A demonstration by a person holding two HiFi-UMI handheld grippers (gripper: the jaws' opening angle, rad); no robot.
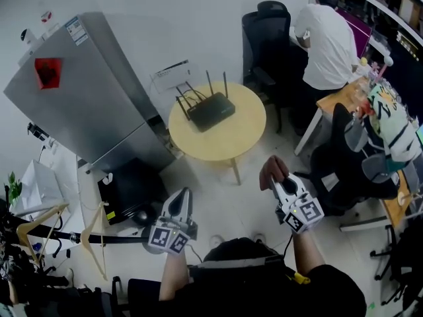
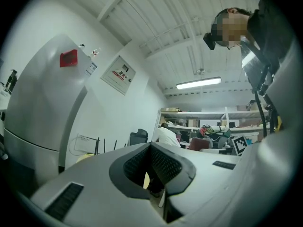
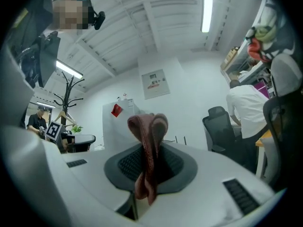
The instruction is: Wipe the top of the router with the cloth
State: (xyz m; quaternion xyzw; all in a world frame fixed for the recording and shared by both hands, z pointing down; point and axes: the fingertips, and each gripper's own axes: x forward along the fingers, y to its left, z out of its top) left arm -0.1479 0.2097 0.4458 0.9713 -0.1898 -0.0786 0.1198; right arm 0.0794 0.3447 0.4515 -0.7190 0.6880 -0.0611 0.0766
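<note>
Head view: round pale-yellow bench [image 1: 248,137]; flat black router [image 1: 211,111], thin antennas up, lies on bench top. Left hand-held gripper [image 1: 178,208] and right hand-held gripper [image 1: 280,185] both short of bench, over floor.

Left gripper view: left hand-held gripper [image 2: 151,149] pressed together, nothing between black dimpled pads; bench edge beyond.

Right gripper view: right hand-held gripper [image 3: 149,150] pinching folded reddish-brown ribbed cloth [image 3: 147,126], soft fold bulging above the pads.
</note>
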